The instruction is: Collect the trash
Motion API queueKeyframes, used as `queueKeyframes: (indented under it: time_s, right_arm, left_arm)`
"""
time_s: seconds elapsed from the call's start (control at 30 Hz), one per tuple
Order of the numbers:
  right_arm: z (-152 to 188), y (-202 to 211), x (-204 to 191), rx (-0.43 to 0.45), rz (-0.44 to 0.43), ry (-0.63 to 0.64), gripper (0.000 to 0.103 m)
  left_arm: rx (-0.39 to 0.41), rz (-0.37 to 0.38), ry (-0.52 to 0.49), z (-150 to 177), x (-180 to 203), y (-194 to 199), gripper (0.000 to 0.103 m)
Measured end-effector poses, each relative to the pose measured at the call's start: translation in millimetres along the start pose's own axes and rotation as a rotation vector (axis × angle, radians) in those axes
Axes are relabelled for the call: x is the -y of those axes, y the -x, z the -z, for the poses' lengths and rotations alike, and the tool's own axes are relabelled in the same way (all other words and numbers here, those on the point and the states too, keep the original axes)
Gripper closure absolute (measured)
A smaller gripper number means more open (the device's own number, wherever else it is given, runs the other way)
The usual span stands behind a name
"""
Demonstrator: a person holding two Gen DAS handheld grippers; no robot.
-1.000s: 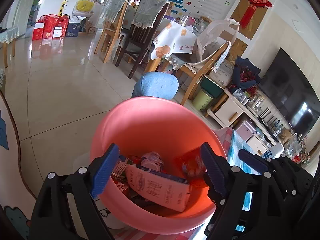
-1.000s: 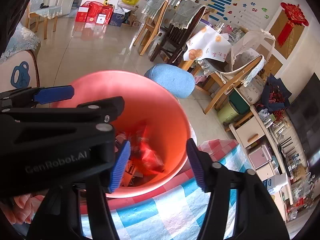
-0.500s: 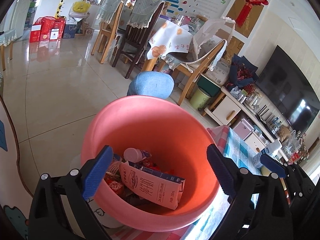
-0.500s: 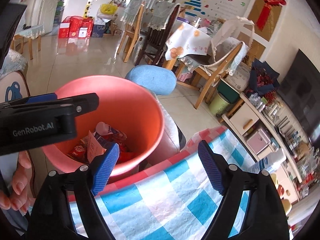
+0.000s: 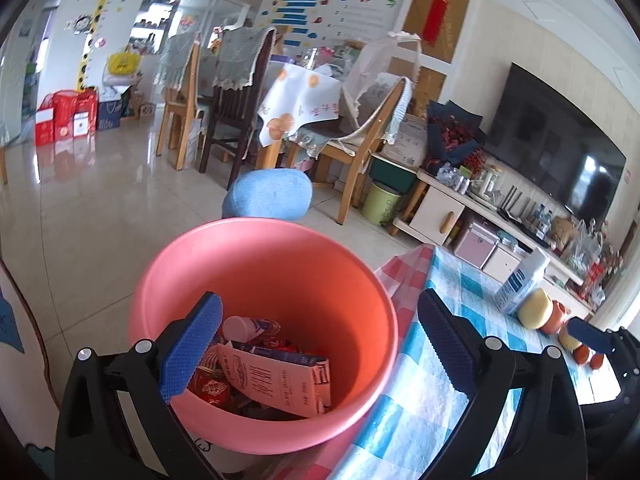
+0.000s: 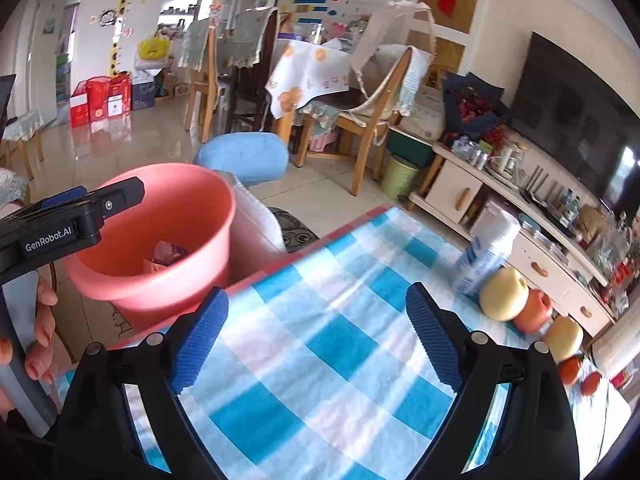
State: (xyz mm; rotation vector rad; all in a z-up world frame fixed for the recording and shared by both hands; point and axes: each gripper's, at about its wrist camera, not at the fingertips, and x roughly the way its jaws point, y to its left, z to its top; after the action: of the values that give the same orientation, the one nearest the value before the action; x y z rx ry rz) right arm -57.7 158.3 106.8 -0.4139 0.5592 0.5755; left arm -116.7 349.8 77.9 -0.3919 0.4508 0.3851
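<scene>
A pink bin (image 5: 260,264) is standing just off the left edge of the worktop (image 6: 320,344), and trash is already lying inside it: a pink carton (image 5: 276,380), a small white bottle (image 5: 236,326) and red wrappers (image 5: 210,388), so part of the collecting looks done. The left claw (image 5: 316,344) is hanging over the bin, its jaws opening to nearly full spread with nothing gripped between them. In the right wrist view a hand (image 6: 40,336) is wrapping the left tool's handle.

Further right, the right claw (image 6: 316,344) is hovering over bare checked cloth, its jaws opening too, and empty. Beyond it a white spray can (image 6: 486,252), two pale round fruits (image 6: 504,294) and some small orange ones (image 6: 570,370) are sitting near the far right of the worktop. None of these is clearly trash, so what is left to collect is hard to judge.

The bin's bottom layers are being hidden under the carton, the can is blurring, and both claws' bodies are covering the near part of the worktop.
</scene>
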Motion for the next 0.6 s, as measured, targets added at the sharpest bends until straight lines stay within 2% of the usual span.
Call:
queueKeyframes:
  time_s: [0.2, 0.6]
  right_arm:
    - [25.7, 30.5, 35.6, 0.003, 0.046, -0.077, 0.011]
    - [94.0, 108.0, 101.7, -0.006, 0.177, -0.257, 0.009]
  left_arm:
    - [0.003, 0.024, -0.086, 4.7, 33.8, 10.0, 0.005]
    - [-0.028, 0.108, -0.374, 35.4, 127.1, 51.0, 0.005]
